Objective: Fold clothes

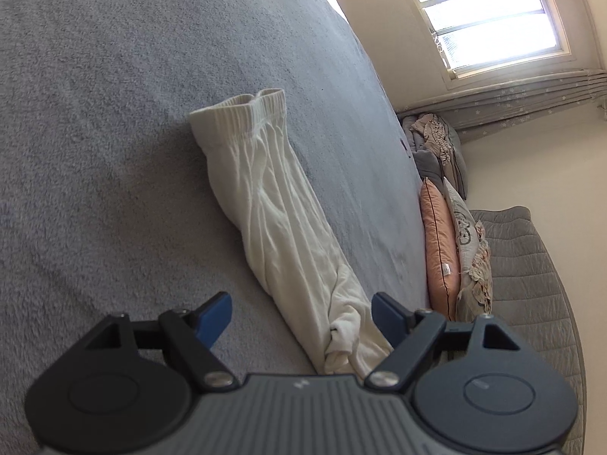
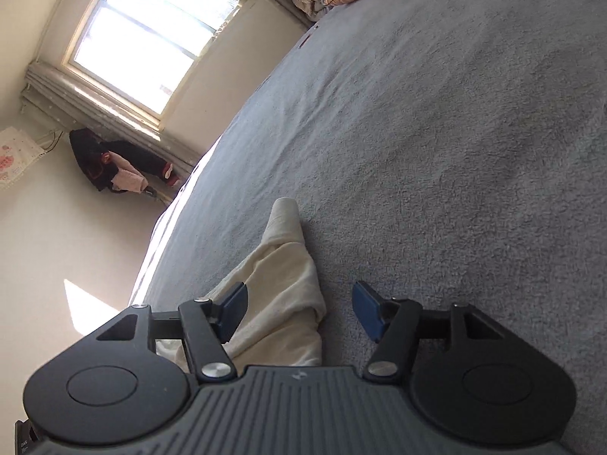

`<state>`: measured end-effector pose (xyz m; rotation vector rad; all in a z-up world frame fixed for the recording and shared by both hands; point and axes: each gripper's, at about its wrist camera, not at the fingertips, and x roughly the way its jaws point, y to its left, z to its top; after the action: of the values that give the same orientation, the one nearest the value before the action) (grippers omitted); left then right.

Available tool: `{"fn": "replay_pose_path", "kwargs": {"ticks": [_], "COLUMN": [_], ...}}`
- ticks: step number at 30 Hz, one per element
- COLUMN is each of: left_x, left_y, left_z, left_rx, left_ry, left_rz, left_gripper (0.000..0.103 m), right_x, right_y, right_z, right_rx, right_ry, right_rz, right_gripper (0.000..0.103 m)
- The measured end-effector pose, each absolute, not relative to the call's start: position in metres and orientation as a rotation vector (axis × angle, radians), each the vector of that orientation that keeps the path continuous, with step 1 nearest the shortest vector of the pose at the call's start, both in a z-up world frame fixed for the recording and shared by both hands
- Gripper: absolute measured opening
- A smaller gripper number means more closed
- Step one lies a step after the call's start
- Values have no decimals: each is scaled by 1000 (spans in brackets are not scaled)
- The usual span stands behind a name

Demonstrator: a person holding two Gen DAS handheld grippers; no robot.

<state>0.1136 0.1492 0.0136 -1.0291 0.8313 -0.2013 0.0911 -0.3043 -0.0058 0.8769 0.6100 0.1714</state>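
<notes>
white trousers (image 1: pixel 280 204) lay as one long narrow strip on the grey bed (image 1: pixel 114 113), long axis running straight away from the left gripper (image 1: pixel 301 313).

waistband (image 1: pixel 239 113) at the far end, bunched cuffs (image 1: pixel 341 341) nearest, sitting just between and below the left jaws, which stood wide apart and held nothing. right gripper (image 2: pixel 299 309) likewise spread wide and empty, near cloth end (image 2: pixel 280 303) lying between its jaws, toward the left pad. both grippers seemed close to the cloth; which was nearer could not be told. legs looked stacked lengthwise; could fit a half-done fold or a strip merely laid out.
</notes>
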Motion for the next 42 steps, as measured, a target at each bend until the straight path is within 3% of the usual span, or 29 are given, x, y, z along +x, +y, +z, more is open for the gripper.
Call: {"fn": "replay_pose_path", "kwargs": {"ticks": [4, 6, 12, 22, 26, 29, 32, 35, 42], "left_x": [114, 113, 111, 108, 106, 105, 104, 105, 113], "left_y": [149, 148, 157, 136, 112, 90, 76, 70, 55], "left_z": [14, 14, 15, 13, 17, 15, 12, 10, 5], "left_rx": [-1024, -1022, -1039, -1063, -1004, -947, -902, -866, -790], "left_ry": [839, 842, 828, 881, 902, 939, 946, 934, 901], "left_rz": [-202, -205, -194, -259, -304, -357, -385, -382, -371], "left_gripper": [82, 82, 82, 82, 83, 84, 88, 92, 92], "right_x": [102, 104, 76, -3, -68, -83, -78, -75, -64], "right_y": [-283, -279, -275, -333, -369, -389, -388, -379, -371], "right_z": [-8, -10, 14, 84, 77, 40, 34, 50, 81], "right_rx": [814, 812, 817, 657, 546, 613, 589, 395, 326], "right_ry": [645, 677, 587, 638, 630, 735, 788, 761, 670], "right_rz": [212, 210, 214, 35, -85, -100, -91, -150, -33], "right_gripper": [60, 19, 16, 15, 15, 17, 24, 44, 46]}}
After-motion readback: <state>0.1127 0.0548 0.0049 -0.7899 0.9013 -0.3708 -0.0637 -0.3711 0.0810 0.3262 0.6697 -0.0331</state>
